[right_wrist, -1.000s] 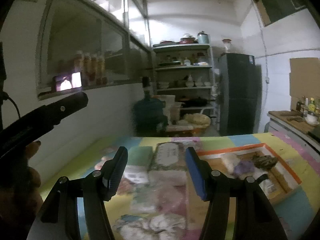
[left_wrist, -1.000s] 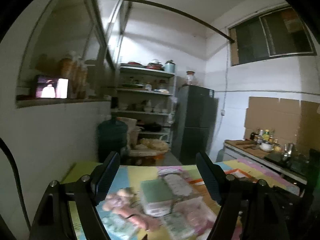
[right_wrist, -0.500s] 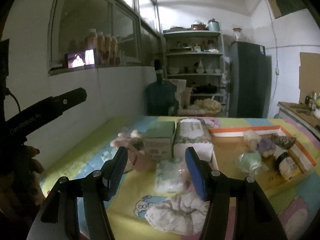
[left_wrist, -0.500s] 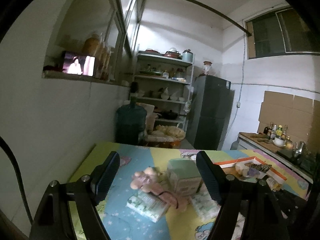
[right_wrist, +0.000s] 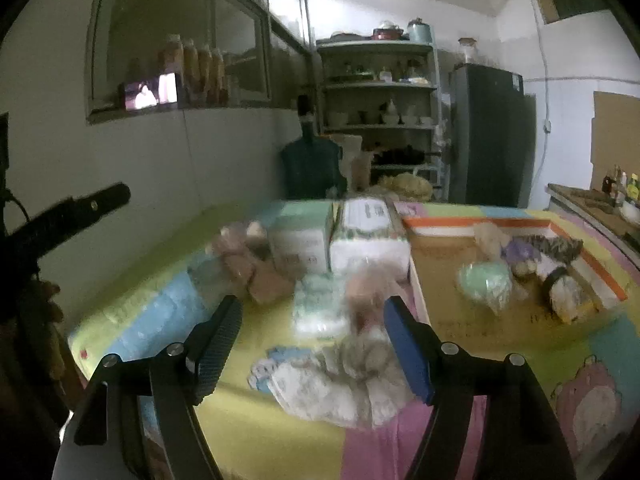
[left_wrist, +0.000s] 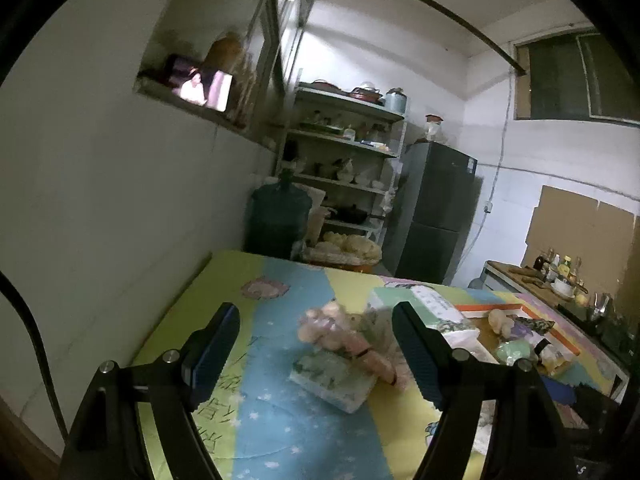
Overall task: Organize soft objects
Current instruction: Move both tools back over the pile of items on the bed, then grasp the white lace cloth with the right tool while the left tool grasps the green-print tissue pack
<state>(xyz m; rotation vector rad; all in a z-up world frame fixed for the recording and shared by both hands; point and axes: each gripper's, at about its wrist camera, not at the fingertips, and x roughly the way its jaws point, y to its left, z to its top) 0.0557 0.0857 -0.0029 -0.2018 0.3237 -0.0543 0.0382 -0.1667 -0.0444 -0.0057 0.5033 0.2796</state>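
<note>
Soft objects lie on a colourful table mat. A pink plush toy rests on a flat tissue pack, in front of my open, empty left gripper. In the right wrist view the plush sits left of two tissue boxes, a small clear pack and a crumpled white cloth. My right gripper is open and empty above the cloth. An orange-rimmed cardboard tray on the right holds a green soft ball and other soft items.
A white wall borders the table's left side. A water jug, shelves and a fridge stand beyond the far edge. A counter with bottles is at the right. The left gripper's handle shows at the left.
Both grippers pulled back and tilted down, so the table and objects now sit farther ahead. The left view swung left toward the wall. Both stay open.
</note>
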